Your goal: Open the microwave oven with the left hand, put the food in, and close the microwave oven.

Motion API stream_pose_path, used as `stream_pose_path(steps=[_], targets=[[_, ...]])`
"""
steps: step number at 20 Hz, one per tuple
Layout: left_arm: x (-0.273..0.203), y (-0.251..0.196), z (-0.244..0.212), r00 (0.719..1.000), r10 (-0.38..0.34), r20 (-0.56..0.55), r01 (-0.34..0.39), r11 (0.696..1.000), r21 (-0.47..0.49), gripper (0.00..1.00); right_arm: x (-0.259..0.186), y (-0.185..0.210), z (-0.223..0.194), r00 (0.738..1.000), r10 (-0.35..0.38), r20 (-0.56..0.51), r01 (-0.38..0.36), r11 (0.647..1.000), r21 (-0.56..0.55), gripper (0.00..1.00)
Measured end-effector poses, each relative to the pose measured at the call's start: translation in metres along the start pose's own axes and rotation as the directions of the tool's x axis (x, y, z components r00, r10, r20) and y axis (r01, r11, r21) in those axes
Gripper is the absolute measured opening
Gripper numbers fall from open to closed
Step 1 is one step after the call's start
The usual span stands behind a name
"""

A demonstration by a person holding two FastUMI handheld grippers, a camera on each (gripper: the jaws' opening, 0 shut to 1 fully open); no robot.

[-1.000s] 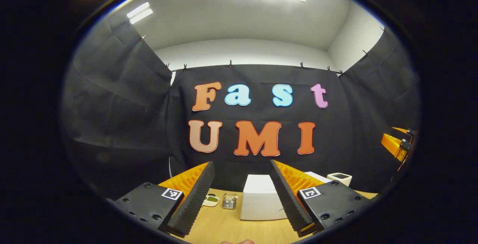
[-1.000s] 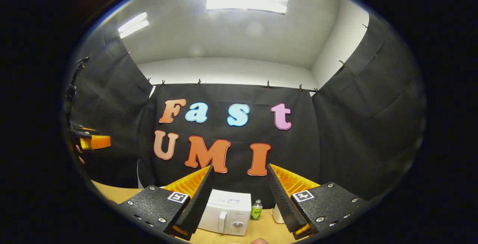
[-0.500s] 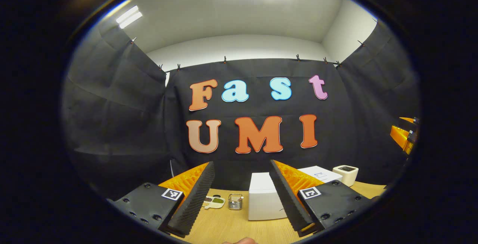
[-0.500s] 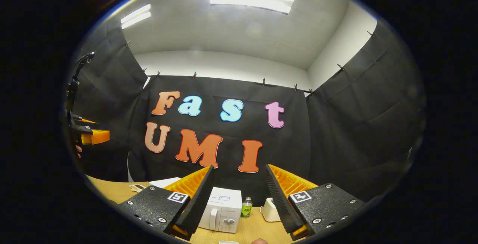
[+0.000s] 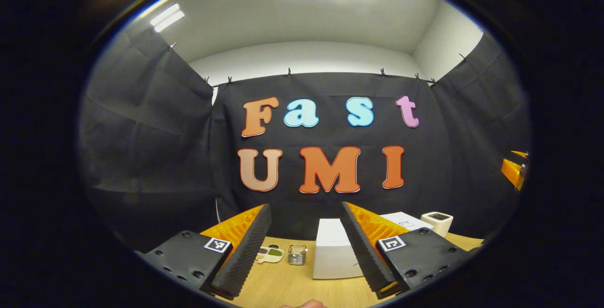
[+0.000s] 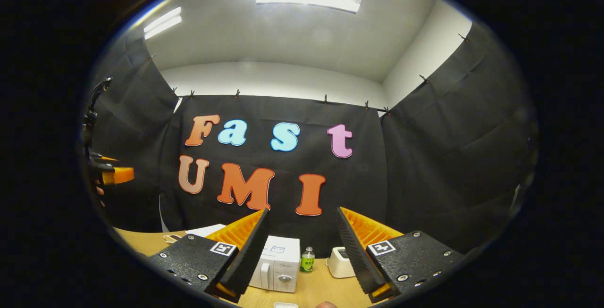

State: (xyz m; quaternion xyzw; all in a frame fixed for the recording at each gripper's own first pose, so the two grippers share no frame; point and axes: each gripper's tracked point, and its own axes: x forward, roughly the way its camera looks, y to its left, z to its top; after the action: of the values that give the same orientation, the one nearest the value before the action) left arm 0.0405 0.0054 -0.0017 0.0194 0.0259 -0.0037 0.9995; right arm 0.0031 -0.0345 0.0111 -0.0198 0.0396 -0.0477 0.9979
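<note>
In the right gripper view, the white microwave (image 6: pixel 276 270) stands shut on the wooden table (image 6: pixel 321 284), showing its door handle and knob, seen past my open, empty right gripper (image 6: pixel 302 210). My left gripper (image 5: pixel 305 206) is also open and empty, held above the table (image 5: pixel 283 284). Beyond it lie a small dish of green food (image 5: pixel 270 253) and a plain white box (image 5: pixel 330 249). The microwave top (image 5: pixel 401 219) peeks over its right finger. Each gripper shows at the edge of the other's view: the right gripper (image 5: pixel 514 171) and the left gripper (image 6: pixel 113 175).
A small metal-and-glass jar (image 5: pixel 296 254) stands by the dish. A green bottle (image 6: pixel 307 261) and a small white device (image 6: pixel 339 263) stand right of the microwave. A white rim (image 6: pixel 285 305) shows at the bottom edge. Black cloth walls close in on three sides.
Both grippers swayed slightly with their jaws still open. In the right gripper view the microwave slid left and up a little. Nothing on the table moved.
</note>
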Motion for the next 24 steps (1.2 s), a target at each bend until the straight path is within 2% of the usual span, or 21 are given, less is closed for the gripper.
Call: stream_pose_path(steps=[1,2,5,8,10,11,13,14,16,17,21,23,24], targets=[[0.001,-0.003,-0.002,1.000,-0.002,-0.007,0.002,1.000,-0.005,0.98,0.000,-0.001,0.000,1.000,-0.003,0.002,0.003,1.000,0.000,0.86],[0.002,-0.009,-0.006,1.000,-0.009,-0.010,0.009,1.000,-0.011,0.94,0.000,-0.002,0.001,1.000,-0.006,0.003,0.006,1.000,0.002,0.86],[0.006,-0.031,-0.019,0.998,-0.043,-0.034,0.043,0.999,-0.023,0.94,0.000,-0.006,-0.006,1.000,0.001,-0.012,-0.001,1.000,-0.001,0.86],[0.012,-0.053,-0.039,0.996,-0.071,-0.061,0.069,0.997,-0.036,0.94,-0.002,-0.010,-0.015,1.000,0.004,-0.031,-0.004,1.000,-0.004,0.96],[0.014,-0.072,-0.051,0.994,-0.087,-0.066,0.084,0.996,-0.038,0.98,-0.005,-0.013,-0.018,0.999,0.011,-0.030,-0.011,1.000,-0.010,0.93],[0.015,-0.083,-0.059,0.993,-0.097,-0.072,0.095,0.995,-0.033,0.94,-0.007,-0.016,-0.021,0.999,0.011,-0.033,-0.011,1.000,-0.017,0.93],[0.020,-0.104,-0.076,0.990,-0.115,-0.085,0.113,0.993,-0.031,0.98,-0.009,-0.022,-0.028,0.999,0.002,-0.045,-0.003,1.000,-0.028,0.94],[0.023,-0.114,-0.084,0.989,-0.117,-0.091,0.114,0.993,-0.039,0.94,-0.009,-0.026,-0.032,0.999,-0.006,-0.051,0.004,1.000,-0.029,0.94],[0.025,-0.142,-0.103,0.982,-0.152,-0.108,0.147,0.988,-0.055,0.94,-0.013,-0.033,-0.039,0.998,-0.009,-0.069,0.008,1.000,-0.018,0.95],[0.026,-0.154,-0.113,0.979,-0.170,-0.115,0.165,0.985,-0.053,0.98,-0.016,-0.035,-0.042,0.997,-0.009,-0.078,0.008,1.000,-0.010,0.95],[0.027,-0.204,-0.145,0.962,-0.235,-0.136,0.232,0.972,-0.041,0.98,-0.020,-0.060,-0.057,0.994,-0.051,-0.097,0.049,0.999,-0.018,0.95],[0.029,-0.229,-0.164,0.950,-0.271,-0.155,0.266,0.963,-0.052,0.94,-0.024,-0.065,-0.065,0.992,-0.050,-0.113,0.050,0.999,-0.005,0.94],[0.029,-0.242,-0.174,0.942,-0.290,-0.169,0.285,0.957,-0.056,0.98,-0.026,-0.067,-0.068,0.992,-0.047,-0.118,0.048,0.999,0.000,0.95]])
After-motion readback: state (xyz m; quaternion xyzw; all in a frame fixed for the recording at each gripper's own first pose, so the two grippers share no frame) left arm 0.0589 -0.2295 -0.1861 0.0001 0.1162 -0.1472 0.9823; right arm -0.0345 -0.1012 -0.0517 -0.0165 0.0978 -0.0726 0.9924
